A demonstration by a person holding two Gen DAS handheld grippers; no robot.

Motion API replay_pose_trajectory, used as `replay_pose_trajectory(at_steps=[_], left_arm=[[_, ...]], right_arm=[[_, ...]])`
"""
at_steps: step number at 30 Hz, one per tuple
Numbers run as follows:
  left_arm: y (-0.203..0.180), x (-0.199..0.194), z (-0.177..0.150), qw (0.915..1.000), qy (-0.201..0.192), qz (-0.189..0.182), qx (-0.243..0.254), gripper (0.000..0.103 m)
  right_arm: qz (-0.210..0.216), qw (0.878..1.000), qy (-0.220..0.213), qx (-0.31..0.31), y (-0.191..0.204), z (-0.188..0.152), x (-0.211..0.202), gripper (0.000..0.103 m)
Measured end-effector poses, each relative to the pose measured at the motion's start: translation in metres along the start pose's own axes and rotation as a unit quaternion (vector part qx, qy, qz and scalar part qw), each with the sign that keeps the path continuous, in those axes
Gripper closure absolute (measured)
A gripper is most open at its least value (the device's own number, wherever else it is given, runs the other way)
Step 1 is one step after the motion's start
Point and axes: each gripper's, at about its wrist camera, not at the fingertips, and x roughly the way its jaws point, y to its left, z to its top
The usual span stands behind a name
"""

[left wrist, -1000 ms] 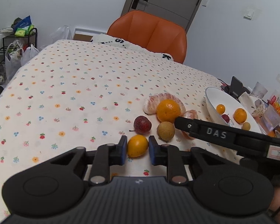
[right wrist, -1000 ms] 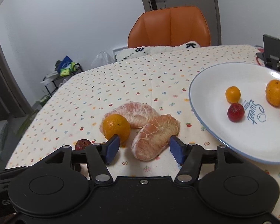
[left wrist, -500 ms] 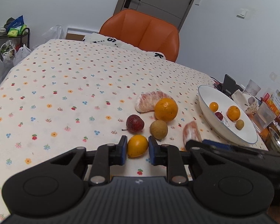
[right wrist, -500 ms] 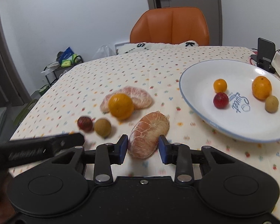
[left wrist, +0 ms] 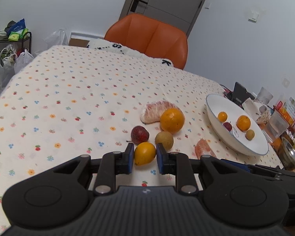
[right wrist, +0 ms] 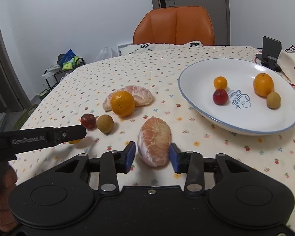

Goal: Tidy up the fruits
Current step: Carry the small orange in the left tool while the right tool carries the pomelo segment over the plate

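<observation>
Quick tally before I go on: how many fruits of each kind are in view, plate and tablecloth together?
Oranges, large: 2
Small orange fruits: 2
Red fruits: 2
Brown round fruits: 2
Peeled pomelo pieces: 2
Total: 10, with 4 on the plate
</observation>
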Motion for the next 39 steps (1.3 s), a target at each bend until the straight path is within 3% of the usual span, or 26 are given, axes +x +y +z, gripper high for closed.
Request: replay_pose_trajectory(at_steps=[6, 9, 16, 22, 39], left_arm=[[0.004, -0.009, 0.002, 1.0000, -0.007, 0.005, -0.001, 0.081], [0.003, -0.010, 0.003, 1.0000, -0.008, 0.005, 0.000, 0.081], [-0.003, -0.014, 0.002, 0.9999, -0.011, -0.003, 0.002, 0.081], [-0.017, -0.016, 0.006, 0.9997, -0.017, -0.011, 0.014, 0.081], [-0.084, 0.001, 0.017, 0.9968, -0.025, -0.043, 0.063, 0.081]], right_arm=[[-0.006, 1.000, -0.009, 0.006, 0.002, 0.003, 0.008, 0.060], [-0.007, 1.000, -0.010, -0.002, 0.004, 0.002, 0.009, 0.066], [0.020, 1.000, -0.003, 0.000, 0.002, 0.003, 0.003, 0.070], [0.029, 0.999, -0.022, 0.005, -0.003, 0.005, -0.012, 0.070], [-0.012, 0.996, -0.074, 0.051, -0.069, 0.018, -0.049, 0.070]])
